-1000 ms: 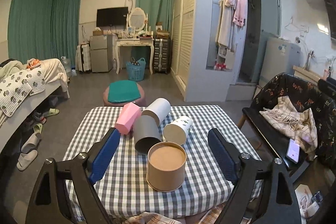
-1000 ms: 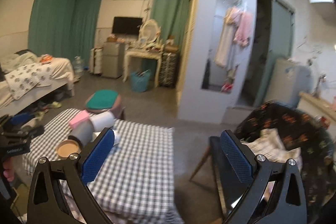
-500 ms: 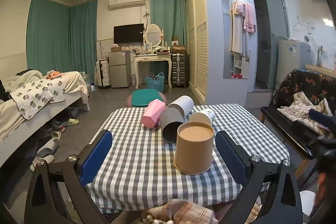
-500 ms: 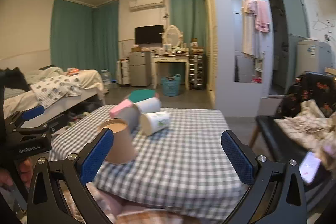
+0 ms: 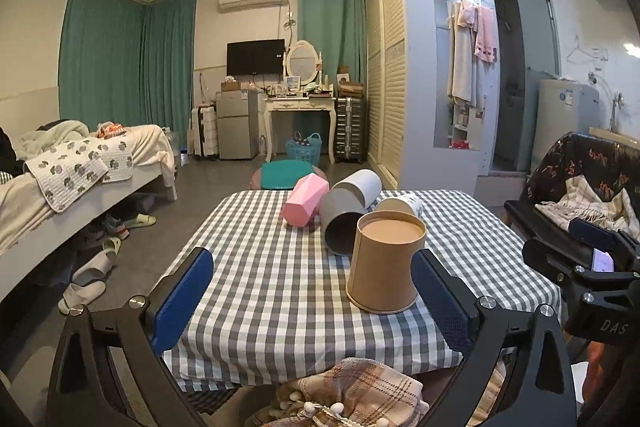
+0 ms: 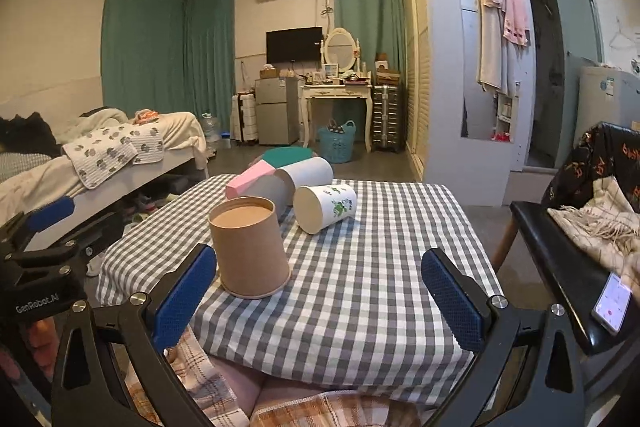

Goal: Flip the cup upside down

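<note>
Brown paper cup (image 5: 386, 262) stands mouth-down on the checked tablecloth (image 5: 272, 267), wide rim on the cloth, flat base up, near the front edge of the table. Left gripper (image 5: 312, 297) jaws spread wide, nothing between the pads; in the left wrist view the cup sits just inside the right-hand blue pad (image 5: 440, 301), overlapping it in the picture, contact can't be judged. Well apart from the left-hand pad.

Right gripper (image 6: 318, 291) also wide apart, holding nothing. In the right wrist view the same cup (image 6: 250, 247) stands just beside the left-hand blue pad (image 6: 184, 293), ahead of it, right pad well away. Right gripper body shows at the right edge of the left wrist view, low by the table side.

Behind the brown cup: grey cup (image 5: 342, 223) on its side, mouth toward camera, touching or nearly touching it. Pink faceted cup (image 5: 304, 201) on its side to the left, white cup (image 5: 362, 183) lying behind the grey one. White cup with green print (image 6: 325, 207) on its side, base facing the camera, right of the grey one.

Phone (image 6: 612, 303) lies on the dark bench at right.
</note>
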Motion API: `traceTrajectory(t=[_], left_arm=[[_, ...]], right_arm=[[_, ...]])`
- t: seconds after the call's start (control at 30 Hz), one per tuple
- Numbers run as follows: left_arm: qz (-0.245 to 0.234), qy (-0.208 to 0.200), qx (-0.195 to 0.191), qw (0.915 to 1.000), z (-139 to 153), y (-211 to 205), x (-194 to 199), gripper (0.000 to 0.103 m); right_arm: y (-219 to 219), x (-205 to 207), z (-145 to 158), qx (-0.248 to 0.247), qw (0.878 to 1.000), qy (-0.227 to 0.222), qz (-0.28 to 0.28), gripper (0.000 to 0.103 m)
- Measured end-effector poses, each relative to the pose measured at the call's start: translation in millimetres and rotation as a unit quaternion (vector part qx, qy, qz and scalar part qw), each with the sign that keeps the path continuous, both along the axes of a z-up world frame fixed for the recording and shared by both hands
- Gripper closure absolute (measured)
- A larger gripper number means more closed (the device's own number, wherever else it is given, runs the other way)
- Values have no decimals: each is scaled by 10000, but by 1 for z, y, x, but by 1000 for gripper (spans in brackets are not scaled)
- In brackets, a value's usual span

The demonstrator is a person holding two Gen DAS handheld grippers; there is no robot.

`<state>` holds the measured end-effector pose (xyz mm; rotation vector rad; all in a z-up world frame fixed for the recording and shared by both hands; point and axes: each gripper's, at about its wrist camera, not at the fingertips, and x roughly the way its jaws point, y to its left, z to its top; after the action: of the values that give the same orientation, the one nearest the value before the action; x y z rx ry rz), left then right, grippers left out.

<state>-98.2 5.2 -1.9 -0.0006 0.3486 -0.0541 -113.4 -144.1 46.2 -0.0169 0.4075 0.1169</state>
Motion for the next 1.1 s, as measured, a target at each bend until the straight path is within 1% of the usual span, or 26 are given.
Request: traceTrajectory(t=[0.23,1.1], left_arm=[[-39,133,-43,9999,-5,-2,1,1],[-12,147,-65,9999,-9,0,-1,1]], right_arm=[[-4,1,-2,21,10000,52,-50,0],[1,1,-9,-31,9999,155,-36,0]])
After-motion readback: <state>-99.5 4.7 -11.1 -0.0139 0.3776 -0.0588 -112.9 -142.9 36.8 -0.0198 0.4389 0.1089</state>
